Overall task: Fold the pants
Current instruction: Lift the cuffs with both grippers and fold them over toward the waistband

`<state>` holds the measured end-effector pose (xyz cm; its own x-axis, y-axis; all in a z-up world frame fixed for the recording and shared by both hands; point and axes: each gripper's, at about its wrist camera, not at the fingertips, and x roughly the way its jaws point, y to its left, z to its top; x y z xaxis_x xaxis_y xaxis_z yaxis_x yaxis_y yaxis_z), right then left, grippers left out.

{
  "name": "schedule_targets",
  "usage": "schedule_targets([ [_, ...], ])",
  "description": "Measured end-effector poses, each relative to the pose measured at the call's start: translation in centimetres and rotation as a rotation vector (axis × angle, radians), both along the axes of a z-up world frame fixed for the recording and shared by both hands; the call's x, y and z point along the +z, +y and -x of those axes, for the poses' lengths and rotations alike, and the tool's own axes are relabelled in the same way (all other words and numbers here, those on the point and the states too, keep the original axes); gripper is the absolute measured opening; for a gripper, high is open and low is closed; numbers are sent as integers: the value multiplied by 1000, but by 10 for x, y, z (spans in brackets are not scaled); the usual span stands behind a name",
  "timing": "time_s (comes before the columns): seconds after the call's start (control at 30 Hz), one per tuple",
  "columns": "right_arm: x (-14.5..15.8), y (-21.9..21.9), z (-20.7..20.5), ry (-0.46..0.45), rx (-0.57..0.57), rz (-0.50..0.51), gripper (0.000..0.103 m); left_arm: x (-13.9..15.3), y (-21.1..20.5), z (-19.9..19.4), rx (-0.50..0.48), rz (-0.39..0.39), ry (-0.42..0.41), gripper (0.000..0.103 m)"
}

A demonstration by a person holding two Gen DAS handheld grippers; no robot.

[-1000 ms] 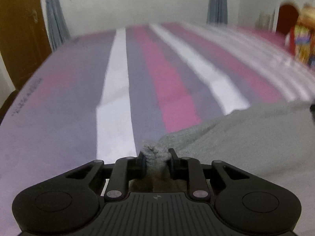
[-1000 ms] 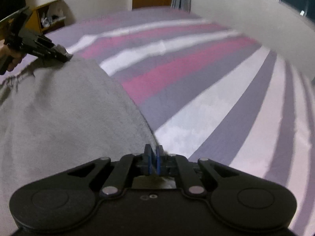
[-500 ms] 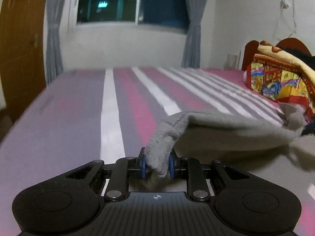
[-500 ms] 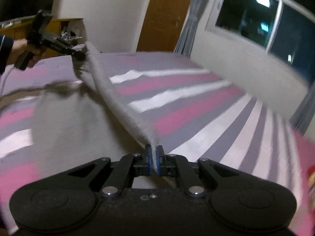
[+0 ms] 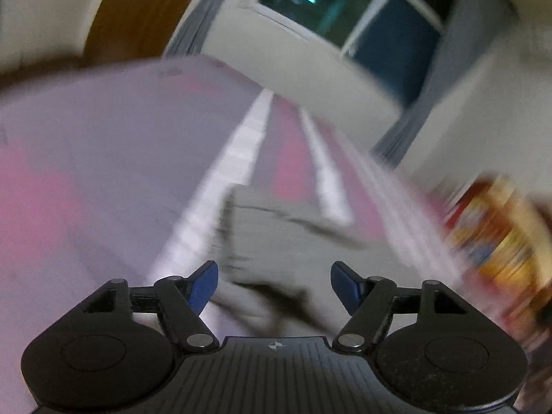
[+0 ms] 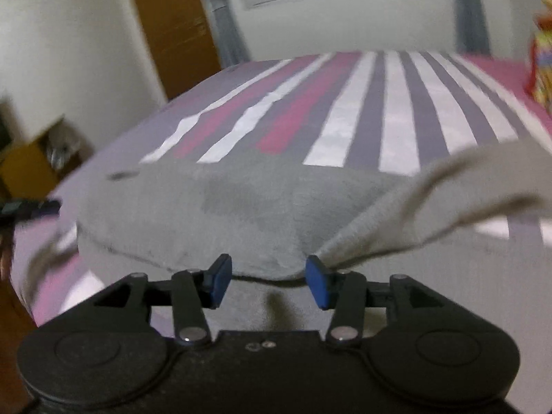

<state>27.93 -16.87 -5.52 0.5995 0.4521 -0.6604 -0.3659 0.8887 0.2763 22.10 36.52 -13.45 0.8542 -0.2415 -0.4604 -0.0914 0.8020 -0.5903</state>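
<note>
- Grey pants (image 6: 262, 207) — soft, fleecy fabric — lie folded over in a broad, puffed-up heap on the striped bed (image 6: 396, 103).
- One loose end curls up at the right, blurred.
- In the left wrist view the pants (image 5: 276, 241) lie rumpled, creases showing.

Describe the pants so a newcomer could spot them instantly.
Find the bed with its pink, white and purple striped sheet. At its near edge, just ahead of the right gripper, lies a flat grey fleece heap: the pants. They are the only plain, unstriped fabric there.
</note>
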Motion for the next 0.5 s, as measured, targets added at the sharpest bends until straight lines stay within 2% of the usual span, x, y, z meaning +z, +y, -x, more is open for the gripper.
schedule_targets([
  [0.07, -11, -8, -4, 56, -68, -71, 47, -13, -1, -6, -6, 154, 26, 71],
  [0.1, -15, -12, -9, 84, -104, -107, 47, -20, -5, -11, -13, 200, 51, 71],
  [0.2, -27, -14, -21, 152, -170, -171, 47, -40, -17, -28, -14, 263, 114, 64],
  [0.27, -35, -13, -34, 189, -206, -175, 47, -50, -15, -39, 10, 315, 124, 53],
  [0.3, -41, -13, -37, 201, -223, -174, 47, -54, -13, -43, 27, 333, 123, 41],
  [0.33, -44, -13, -41, 215, -250, -164, 41, -58, -10, -47, 46, 343, 118, 29],
  [0.37, -47, -15, -47, 226, -273, -155, 17, -58, -8, -52, 58, 350, 123, 19],
  [0.4, -50, -15, -49, 234, -285, -150, 5, -58, -8, -55, 67, 343, 126, 19],
  [0.47, -46, -21, -44, 220, -282, -193, 5, -45, -10, -63, 40, 303, 93, 18],
  [0.5, -38, -20, -36, 176, -264, -195, 5, -37, -9, -64, 25, 287, 68, 17],
])
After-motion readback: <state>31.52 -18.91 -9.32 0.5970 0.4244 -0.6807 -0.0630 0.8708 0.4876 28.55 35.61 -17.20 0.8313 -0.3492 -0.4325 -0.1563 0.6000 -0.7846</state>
